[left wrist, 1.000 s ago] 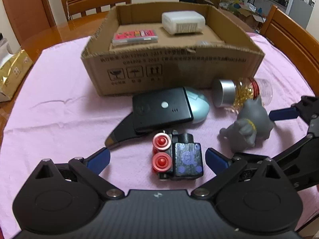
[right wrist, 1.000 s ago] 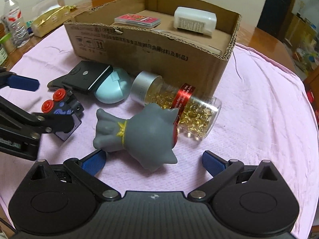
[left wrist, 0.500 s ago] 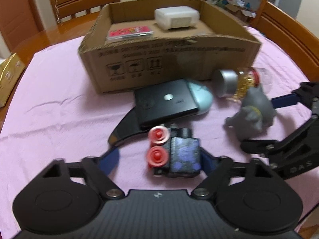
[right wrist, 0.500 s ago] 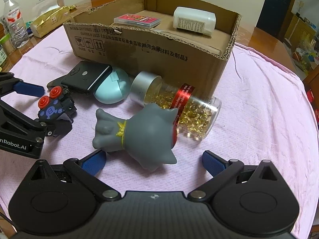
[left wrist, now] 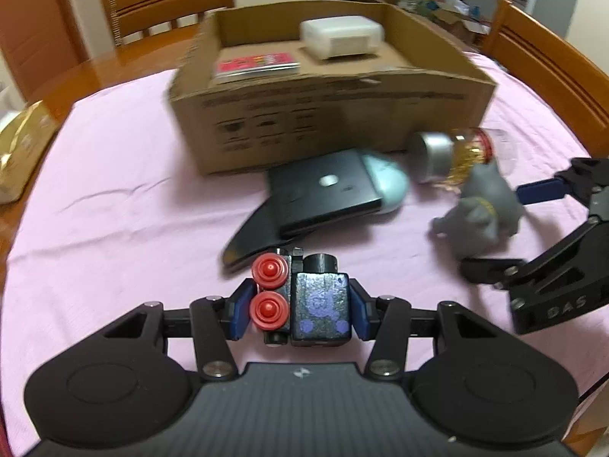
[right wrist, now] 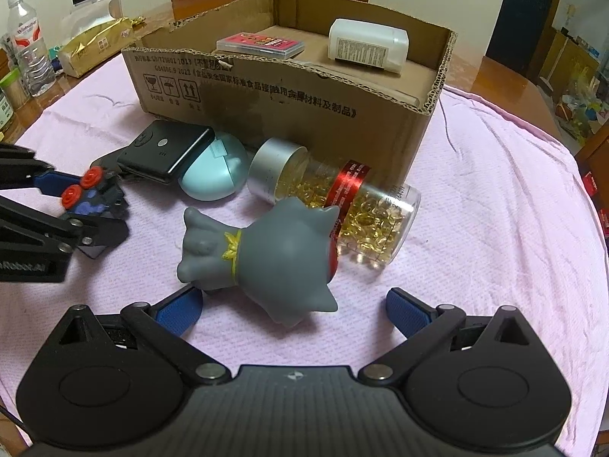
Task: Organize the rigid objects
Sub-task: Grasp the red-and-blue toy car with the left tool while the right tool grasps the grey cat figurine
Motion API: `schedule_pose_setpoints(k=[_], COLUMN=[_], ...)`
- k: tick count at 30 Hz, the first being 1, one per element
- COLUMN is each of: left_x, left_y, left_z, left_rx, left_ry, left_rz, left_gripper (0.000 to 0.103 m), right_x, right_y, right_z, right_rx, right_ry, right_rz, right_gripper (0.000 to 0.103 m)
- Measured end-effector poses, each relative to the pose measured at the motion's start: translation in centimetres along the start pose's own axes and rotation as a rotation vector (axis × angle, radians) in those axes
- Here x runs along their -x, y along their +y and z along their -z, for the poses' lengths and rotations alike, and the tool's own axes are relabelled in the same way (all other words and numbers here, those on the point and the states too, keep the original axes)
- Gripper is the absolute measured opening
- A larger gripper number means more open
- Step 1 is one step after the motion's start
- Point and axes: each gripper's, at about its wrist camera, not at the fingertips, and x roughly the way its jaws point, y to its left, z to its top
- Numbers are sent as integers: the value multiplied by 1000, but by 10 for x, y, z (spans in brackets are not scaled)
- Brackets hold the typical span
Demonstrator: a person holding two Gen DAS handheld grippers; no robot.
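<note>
Left gripper [left wrist: 298, 310] now clenched on black toy block [left wrist: 304, 304] with red wheels, jaws wide second ago. Block near on pink cloth [left wrist: 114, 198], ready for lift into far cardboard box [left wrist: 331, 114]. Right gripper [right wrist: 293, 310] released beside gray cat figure [right wrist: 266, 259].

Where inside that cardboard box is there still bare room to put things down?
In the cardboard box, the near floor strip behind the front wall looks bare. The pink card case and white bottle crowd the back.
</note>
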Motion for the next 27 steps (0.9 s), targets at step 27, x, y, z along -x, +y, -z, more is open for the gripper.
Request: schedule_pose_setpoints(k=[27], left_x=[3], left_y=[22], left_z=[7], left_rx=[81], left_ry=[-8], left_rz=[-62], left_gripper=[53], right_x=[-1], right_y=[19], right_z=[-22], right_rx=[6], right_ry=[-7], right_rz=[18], right_gripper=[78])
